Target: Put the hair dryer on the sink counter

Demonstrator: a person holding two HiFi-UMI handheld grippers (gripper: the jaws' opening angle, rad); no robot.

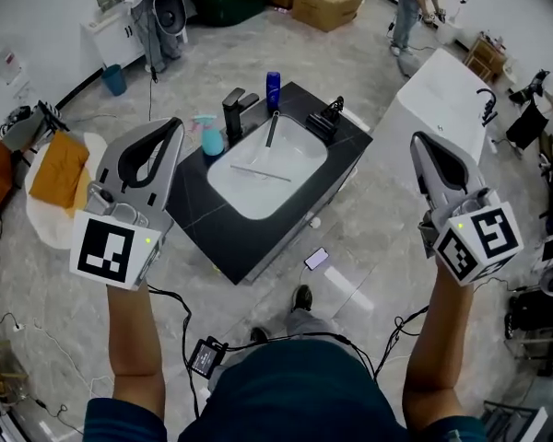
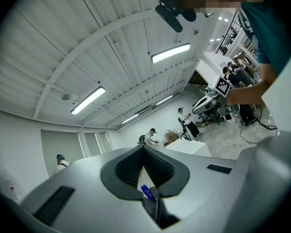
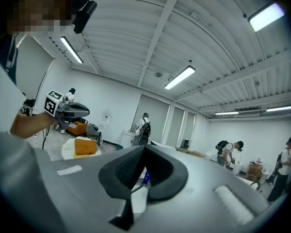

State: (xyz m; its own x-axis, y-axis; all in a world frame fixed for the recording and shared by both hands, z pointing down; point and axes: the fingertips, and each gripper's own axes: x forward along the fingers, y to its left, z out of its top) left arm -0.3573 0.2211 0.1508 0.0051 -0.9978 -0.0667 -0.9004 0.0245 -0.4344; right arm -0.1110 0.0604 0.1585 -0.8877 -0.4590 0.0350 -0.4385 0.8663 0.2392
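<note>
Left tool (image 1: 172, 125) and right tool (image 1: 418, 142), jaws together and empty, either side of sink counter (image 1: 207, 217)

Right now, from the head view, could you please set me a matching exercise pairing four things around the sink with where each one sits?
Things:
1 blue bottle
2 phone
3 orange cushion
4 teal spray bottle

Places:
A on the floor, by the black counter's near corner
B on a white round base at the left
C at the counter's far corner
D on the counter, beside the faucet

Pairs: 1-C, 2-A, 3-B, 4-D
</note>
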